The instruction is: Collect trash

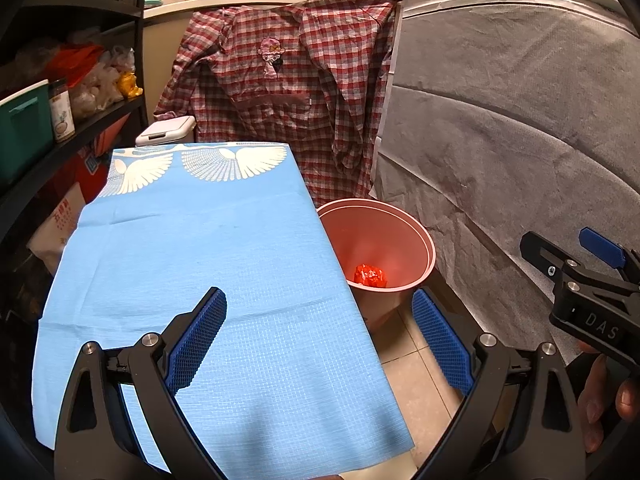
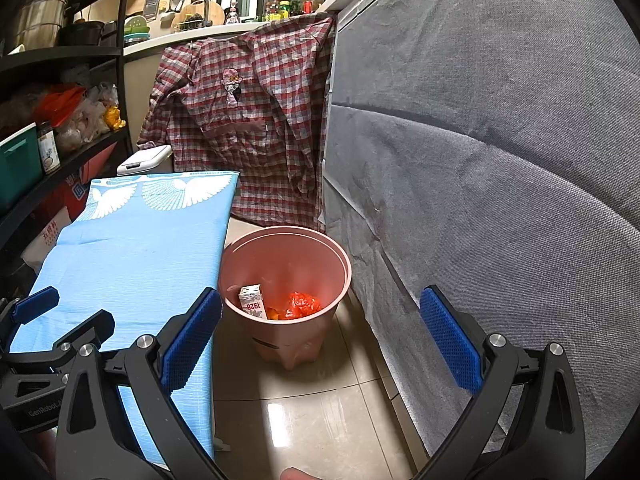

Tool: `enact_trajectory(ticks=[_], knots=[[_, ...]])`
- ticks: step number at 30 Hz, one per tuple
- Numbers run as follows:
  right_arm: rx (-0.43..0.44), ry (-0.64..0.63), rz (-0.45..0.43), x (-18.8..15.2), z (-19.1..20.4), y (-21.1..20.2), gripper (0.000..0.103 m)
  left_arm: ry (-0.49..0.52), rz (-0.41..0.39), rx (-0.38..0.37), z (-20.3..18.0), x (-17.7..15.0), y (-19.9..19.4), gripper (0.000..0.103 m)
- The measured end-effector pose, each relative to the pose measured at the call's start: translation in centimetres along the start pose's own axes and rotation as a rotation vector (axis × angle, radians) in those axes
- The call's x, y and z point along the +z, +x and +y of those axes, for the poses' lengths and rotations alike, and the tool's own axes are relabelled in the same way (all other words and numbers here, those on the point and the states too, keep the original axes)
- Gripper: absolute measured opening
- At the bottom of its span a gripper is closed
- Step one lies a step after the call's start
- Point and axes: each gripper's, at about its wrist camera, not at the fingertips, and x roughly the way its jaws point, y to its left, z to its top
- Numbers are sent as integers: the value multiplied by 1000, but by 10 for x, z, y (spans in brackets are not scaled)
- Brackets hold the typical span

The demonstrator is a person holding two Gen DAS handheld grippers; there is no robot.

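A blue cloth (image 1: 208,264) covers the tabletop. On the tiled floor (image 2: 304,408), just beside the tabletop's right edge, stands a pink bin (image 2: 286,344).

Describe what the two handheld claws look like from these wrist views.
Both match: the left claw and right claw have black plastic linkage arms with silver pivot bolts and fingers faced in blue dimpled rubber pads. White lettering marks the bodies. No cables or sleeves show; only bare fingers at the handle.

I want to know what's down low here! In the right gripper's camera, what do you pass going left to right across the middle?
Black metal shelf rack → light blue patterned tablecloth → pink plastic trash bin, with a small white carton left of crumpled red wrappers inside → grey fabric cover.
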Motion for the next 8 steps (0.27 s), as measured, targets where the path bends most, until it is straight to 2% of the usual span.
enact_trajectory(ticks=[8], knots=[[0, -1, 0, 0, 0, 0, 98, -12, 9, 0, 3, 0, 1, 91]])
